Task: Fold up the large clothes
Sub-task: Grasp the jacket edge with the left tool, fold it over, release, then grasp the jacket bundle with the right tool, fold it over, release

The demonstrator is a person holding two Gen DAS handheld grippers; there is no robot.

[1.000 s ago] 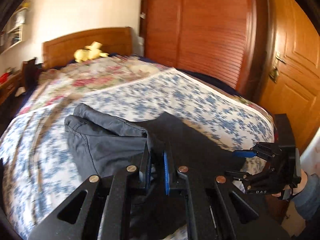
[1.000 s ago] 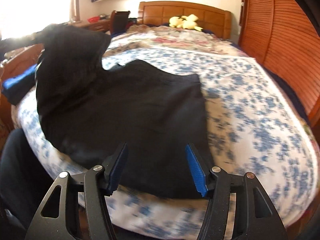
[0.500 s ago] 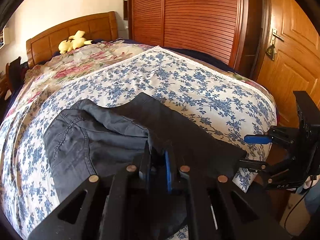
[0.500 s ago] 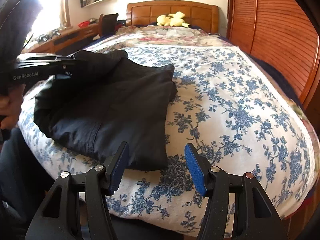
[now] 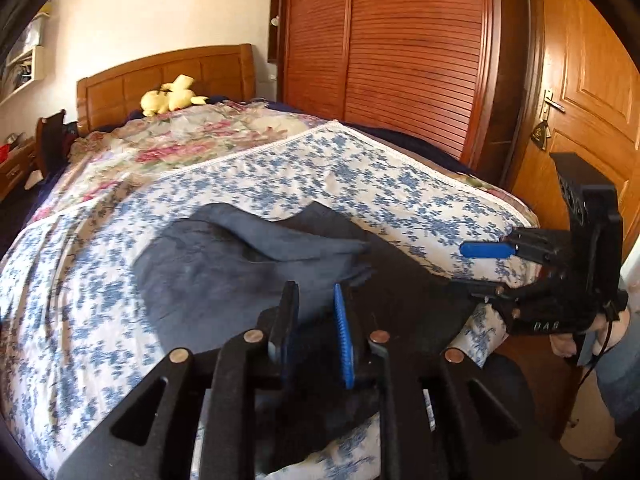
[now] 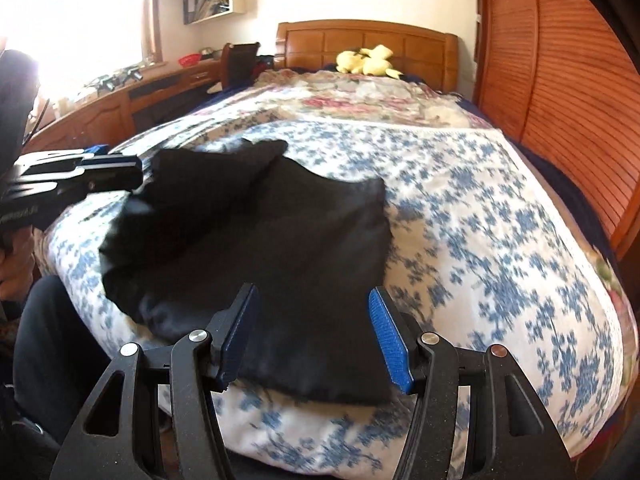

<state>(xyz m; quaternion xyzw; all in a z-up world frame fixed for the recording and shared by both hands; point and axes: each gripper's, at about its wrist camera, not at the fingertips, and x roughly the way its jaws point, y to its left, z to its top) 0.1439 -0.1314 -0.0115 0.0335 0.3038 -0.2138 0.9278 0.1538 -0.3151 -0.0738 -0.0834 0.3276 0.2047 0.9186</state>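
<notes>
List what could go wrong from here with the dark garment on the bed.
1. The dark garment lies at the near edge of the blue floral bedspread, one corner overhanging; it could slide off.
2. The left gripper has a gap between its blue pads, so its hold on the fabric looks weak or gone; the raised fold may fall open.
3. The right gripper is wide open above the hem, holding nothing, so pulling from the left could drag the pile askew.

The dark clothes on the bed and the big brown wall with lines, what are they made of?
The dark garment looks like soft matte woven cloth, maybe cotton: it creases and slumps, no shine. The slatted wardrobe doors look like varnished reddish wood: grain and a slight gloss on the slats.
</notes>
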